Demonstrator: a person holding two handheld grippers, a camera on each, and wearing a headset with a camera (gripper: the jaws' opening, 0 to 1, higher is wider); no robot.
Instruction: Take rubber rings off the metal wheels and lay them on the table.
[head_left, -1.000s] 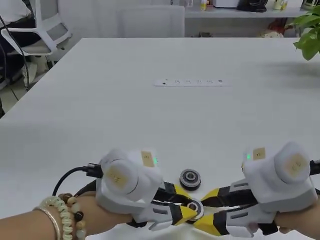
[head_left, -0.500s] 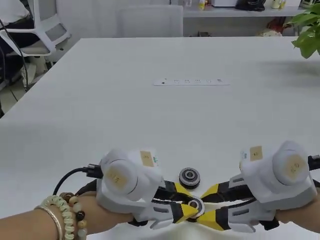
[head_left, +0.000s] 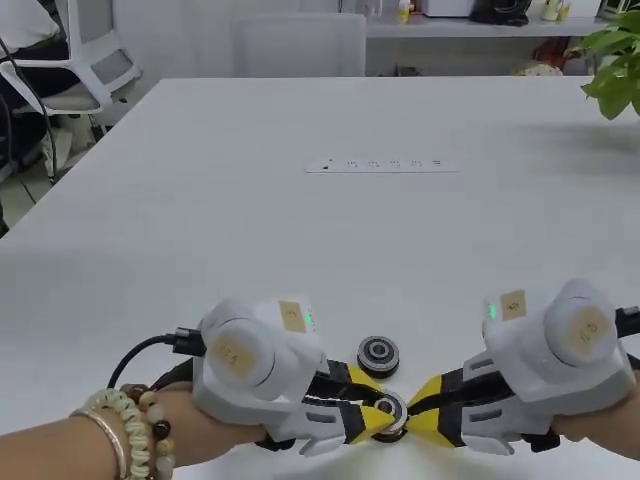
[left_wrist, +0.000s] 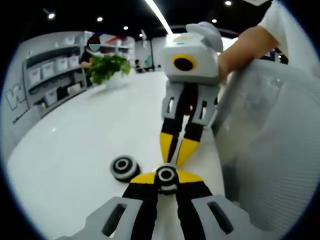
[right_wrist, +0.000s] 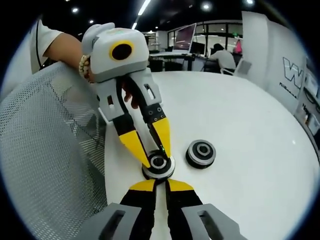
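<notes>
My left gripper (head_left: 372, 424) clamps one metal wheel (head_left: 389, 408) as an anchor. My right gripper (head_left: 413, 420), jaws narrow, nips its rubber ring (right_wrist: 158, 173), apparently to peel it. The second wheel (head_left: 379, 353) sits at 12 o'clock.

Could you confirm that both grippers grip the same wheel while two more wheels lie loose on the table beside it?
Not quite: the head view shows one loose wheel on the table, not two. The left gripper and right gripper do grip the same wheel.
</notes>
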